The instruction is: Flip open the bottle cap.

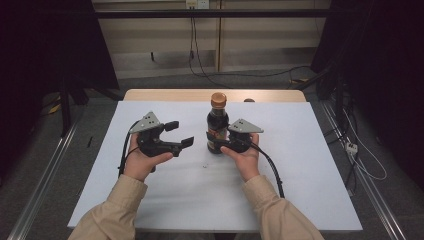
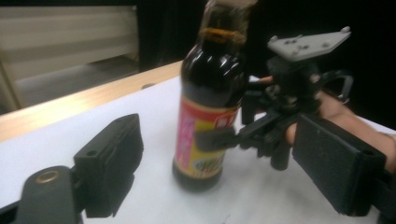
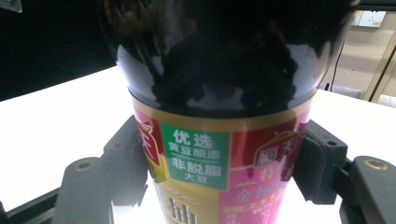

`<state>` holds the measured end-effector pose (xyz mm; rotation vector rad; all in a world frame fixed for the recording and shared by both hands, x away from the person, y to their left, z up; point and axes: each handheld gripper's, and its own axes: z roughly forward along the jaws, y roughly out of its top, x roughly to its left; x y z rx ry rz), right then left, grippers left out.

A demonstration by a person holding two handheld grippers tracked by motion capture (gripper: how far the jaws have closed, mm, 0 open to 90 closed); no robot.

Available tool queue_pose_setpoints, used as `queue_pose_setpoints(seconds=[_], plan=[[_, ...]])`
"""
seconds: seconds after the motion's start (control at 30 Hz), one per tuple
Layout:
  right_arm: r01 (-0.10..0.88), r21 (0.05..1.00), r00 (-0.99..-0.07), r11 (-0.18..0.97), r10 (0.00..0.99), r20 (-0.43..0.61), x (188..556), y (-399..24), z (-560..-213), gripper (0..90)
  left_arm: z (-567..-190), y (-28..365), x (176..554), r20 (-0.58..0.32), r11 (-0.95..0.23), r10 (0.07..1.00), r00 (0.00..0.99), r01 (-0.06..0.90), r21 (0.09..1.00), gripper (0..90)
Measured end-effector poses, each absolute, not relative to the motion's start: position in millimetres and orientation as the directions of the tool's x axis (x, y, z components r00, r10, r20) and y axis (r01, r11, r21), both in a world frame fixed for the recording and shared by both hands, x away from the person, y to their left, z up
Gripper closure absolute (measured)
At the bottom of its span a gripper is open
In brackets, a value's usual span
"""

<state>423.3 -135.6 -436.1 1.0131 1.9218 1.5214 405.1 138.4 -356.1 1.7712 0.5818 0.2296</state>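
Dark sauce bottle (image 1: 218, 125) stands upright on the white table (image 1: 300, 190), toward the far middle, its brown cap (image 1: 218, 99) on. The right gripper (image 1: 226, 141) is clamped on the bottle's labelled lower body: in the right gripper view both pads (image 3: 130, 163) press the label (image 3: 219, 168) from either side, and the left gripper view shows one jaw across the label front. The base appears to rest on the table; no lift visible.

The left gripper (image 1: 179, 134) is held off to the bottle's left, apart from it, jaws wide and empty. Seen along its own jaws, the bottle sits ahead and between them, untouched.

Risks, as judged from this state:
- The grip sits low on a tall, glossy bottle. If lifted or tilted from here, the heavy upper part could swing and the bottle could slip or pivot in the pads.
- If the left gripper goes for the cap, a sideways push before the jaws close could tip the bottle against the right-hand hold.
- Twisting the cap may spin the whole bottle if the lower clamp is not firm; the smooth label offers little friction.
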Motion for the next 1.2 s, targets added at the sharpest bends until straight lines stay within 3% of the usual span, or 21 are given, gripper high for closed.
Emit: queue_pose_setpoints(seconds=[0.2, 0.47, 0.67, 0.8, 0.97, 1.2], plan=[[0.253, 0.961, -0.609, 0.109, 0.790, 0.071, 423, -136, -436, 30.1, -343, 129, 414, -0.109, -0.210, 0.496, 0.861, 0.241, 0.948, 28.0], [0.252, 0.962, -0.609, 0.109, 0.790, 0.070, 423, -136, -436, 30.1, -330, 121, 426, -0.055, -0.261, 0.495, 0.867, 0.209, 0.942, 55.6], [0.254, 0.961, -0.609, 0.108, 0.790, 0.071, 423, -136, -436, 30.1, -321, 116, 433, -0.059, -0.247, 0.504, 0.862, 0.209, 0.946, 59.6], [0.256, 0.960, -0.608, 0.110, 0.791, 0.072, 423, -136, -436, 30.1, -316, 113, 440, -0.083, -0.243, 0.465, 0.881, 0.217, 0.946, 76.8], [0.260, 0.959, -0.607, 0.110, 0.791, 0.074, 423, -136, -436, 30.0, -307, 108, 445, -0.114, -0.240, 0.439, 0.891, 0.239, 0.941, 89.0], [0.261, 0.959, -0.609, 0.112, 0.790, 0.073, 423, -136, -435, 30.1, -297, 97, 450, -0.146, -0.280, 0.396, 0.907, 0.271, 0.921, 90.0]])
